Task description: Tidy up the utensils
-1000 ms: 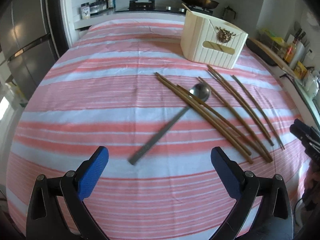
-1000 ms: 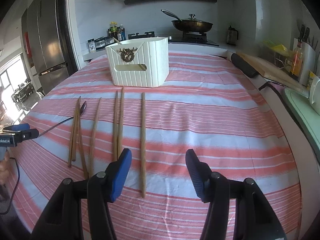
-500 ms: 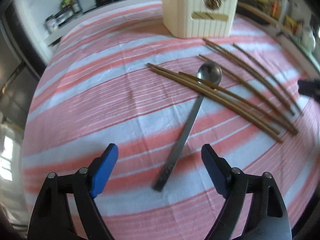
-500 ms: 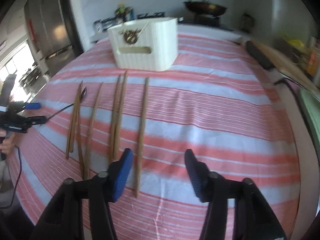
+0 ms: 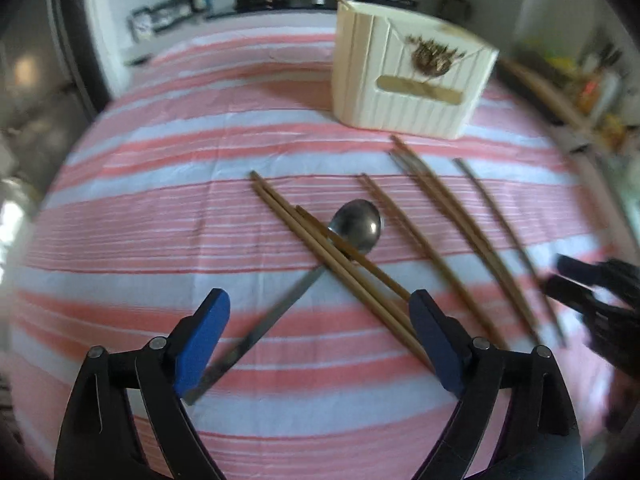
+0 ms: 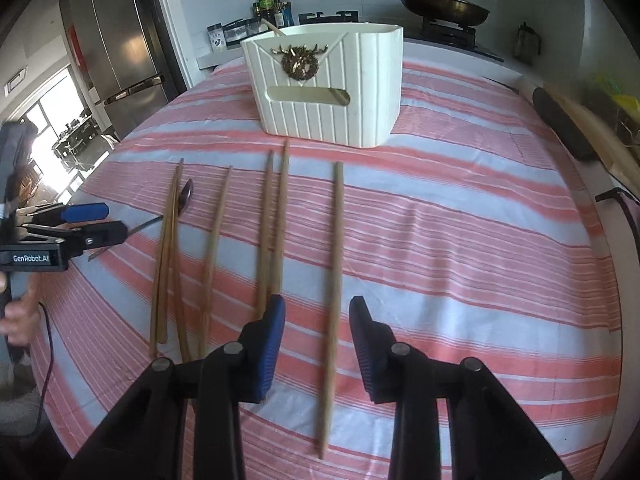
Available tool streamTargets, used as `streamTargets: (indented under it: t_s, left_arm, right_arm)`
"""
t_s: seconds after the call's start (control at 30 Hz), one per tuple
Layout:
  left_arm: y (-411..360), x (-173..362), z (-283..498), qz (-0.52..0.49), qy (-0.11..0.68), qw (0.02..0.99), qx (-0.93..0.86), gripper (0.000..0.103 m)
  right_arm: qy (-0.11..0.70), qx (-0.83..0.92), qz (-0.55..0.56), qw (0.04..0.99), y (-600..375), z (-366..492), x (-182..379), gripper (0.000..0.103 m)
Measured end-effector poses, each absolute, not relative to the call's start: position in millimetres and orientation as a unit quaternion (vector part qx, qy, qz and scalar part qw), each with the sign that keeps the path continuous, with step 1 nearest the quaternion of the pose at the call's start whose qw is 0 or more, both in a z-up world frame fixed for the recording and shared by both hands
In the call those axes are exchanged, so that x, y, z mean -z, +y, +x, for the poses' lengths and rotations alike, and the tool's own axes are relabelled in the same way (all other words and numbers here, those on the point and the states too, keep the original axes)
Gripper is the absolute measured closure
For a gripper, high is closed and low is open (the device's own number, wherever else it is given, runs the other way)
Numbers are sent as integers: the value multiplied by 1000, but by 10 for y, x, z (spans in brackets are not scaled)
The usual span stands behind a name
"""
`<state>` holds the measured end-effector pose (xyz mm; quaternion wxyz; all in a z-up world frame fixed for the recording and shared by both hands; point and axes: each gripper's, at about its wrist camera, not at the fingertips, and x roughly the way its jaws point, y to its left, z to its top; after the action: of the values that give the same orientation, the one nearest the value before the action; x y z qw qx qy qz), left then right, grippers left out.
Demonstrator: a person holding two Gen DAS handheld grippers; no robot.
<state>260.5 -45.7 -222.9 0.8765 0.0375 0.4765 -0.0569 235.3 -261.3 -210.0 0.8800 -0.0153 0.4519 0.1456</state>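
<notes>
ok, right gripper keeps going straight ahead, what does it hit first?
Likely the lone wooden chopstick lying between the right gripper fingers; farther along, the ribbed white holder box. Height above the cloth is unclear.

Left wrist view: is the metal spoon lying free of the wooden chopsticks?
No. Several brown wooden chopsticks lie across the grey metal spoon, crossing its neck just below the bowl.

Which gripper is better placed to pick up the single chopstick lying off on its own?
Right. The right gripper is open with the lone chopstick lying between its fingers. The left gripper is open over the spoon handle instead.
</notes>
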Motion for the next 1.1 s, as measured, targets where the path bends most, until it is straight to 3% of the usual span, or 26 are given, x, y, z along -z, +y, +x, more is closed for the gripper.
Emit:
streamTargets:
  t_s: [0.23,0.53,0.6,0.77,0.87,0.97,1.1]
  left_arm:
    - [-430,2438,2595,71,490,869,-6,10]
    - [-20,2494,2650,18,524,851,11,9]
    - [-67,2486,2632,26,523,852,13,14]
    - [-134,2442,2629,33,520,852,51,46]
    - [-170,2416,2694,52,513,854,78,69]
    - [-214,2416,2887,74,510,848,127,80]
    - [-190,2371,3082,64,516,837,171,86]
  right_arm:
    - [433,-134,-30,891,-2690,2217,1989,69]
    - [446,-126,-11,886,-2835,2239,2103,69]
    - [452,-137,-8,881,-2804,2291,2134,69]
    - [482,-129,-11,867,-2792,2444,2259,69]
    - [483,-121,-14,867,-2815,2429,2262,86]
    - [484,-107,-27,868,-2830,2393,2272,95]
    - [486,-76,-18,871,-2946,2343,2269,95]
